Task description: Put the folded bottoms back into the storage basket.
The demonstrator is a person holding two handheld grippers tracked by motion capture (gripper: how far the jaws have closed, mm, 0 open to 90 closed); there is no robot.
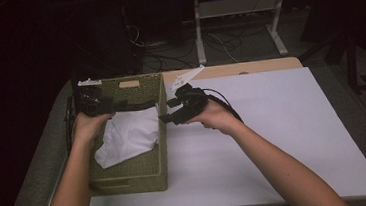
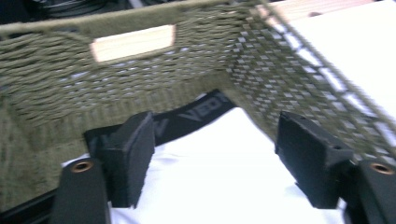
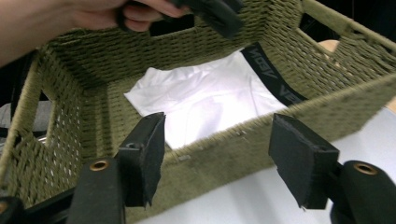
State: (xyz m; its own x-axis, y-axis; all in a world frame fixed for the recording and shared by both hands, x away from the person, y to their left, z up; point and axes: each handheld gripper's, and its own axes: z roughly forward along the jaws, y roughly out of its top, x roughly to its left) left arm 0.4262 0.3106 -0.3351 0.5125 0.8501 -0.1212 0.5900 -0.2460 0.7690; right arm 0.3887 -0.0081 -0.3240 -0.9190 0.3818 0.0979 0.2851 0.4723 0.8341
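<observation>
An olive woven basket [image 1: 163, 150] stands at the table's left. A folded white garment [image 1: 129, 133] with a black lettered waistband [image 2: 196, 112] lies in it. My left gripper [image 1: 108, 105] hovers inside the basket's far left part. In the left gripper view it [image 2: 215, 140] is open just above the white garment [image 2: 219, 177], with nothing between the pads. My right gripper [image 1: 169, 110] is outside the basket's right wall, near the far corner. In the right gripper view it [image 3: 215, 135] is open over the basket rim [image 3: 243, 133], facing the garment [image 3: 205, 102].
A white sheet [image 1: 279, 134] covers the table to the right of the basket. A wooden strip [image 1: 248, 67] shows along its far edge. Behind the table stand a white frame [image 1: 235, 5] and floor cables [image 1: 166, 49]. The surroundings are dark.
</observation>
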